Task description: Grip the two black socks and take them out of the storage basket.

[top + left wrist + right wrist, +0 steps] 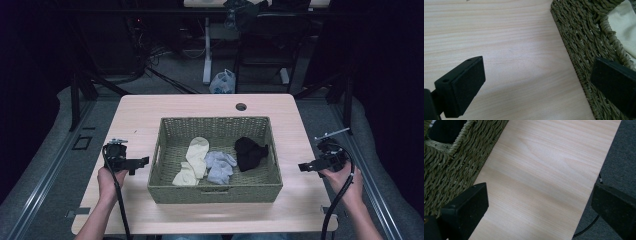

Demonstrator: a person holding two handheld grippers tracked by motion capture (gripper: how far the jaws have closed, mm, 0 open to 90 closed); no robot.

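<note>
A green woven basket (215,192) stands in the middle of the light wooden table (135,112). Inside lie a cream sock (194,159), a pale blue sock (220,166) and a black sock (249,152). My left gripper (141,163) hovers left of the basket, open, nothing between its jaws. In the left gripper view the basket wall (584,42) is at the right, with cream cloth (624,22) showing over its rim. My right gripper (305,167) is held right of the basket, open and empty. The right gripper view has the basket (454,162) at the left.
A round cable hole (241,106) sits near the table's far edge. Grey floor (621,157) lies past the table's right edge. Behind the table are a desk leg (207,55), a plastic bag (223,82) and tangled cables. Bare tabletop lies on both sides of the basket.
</note>
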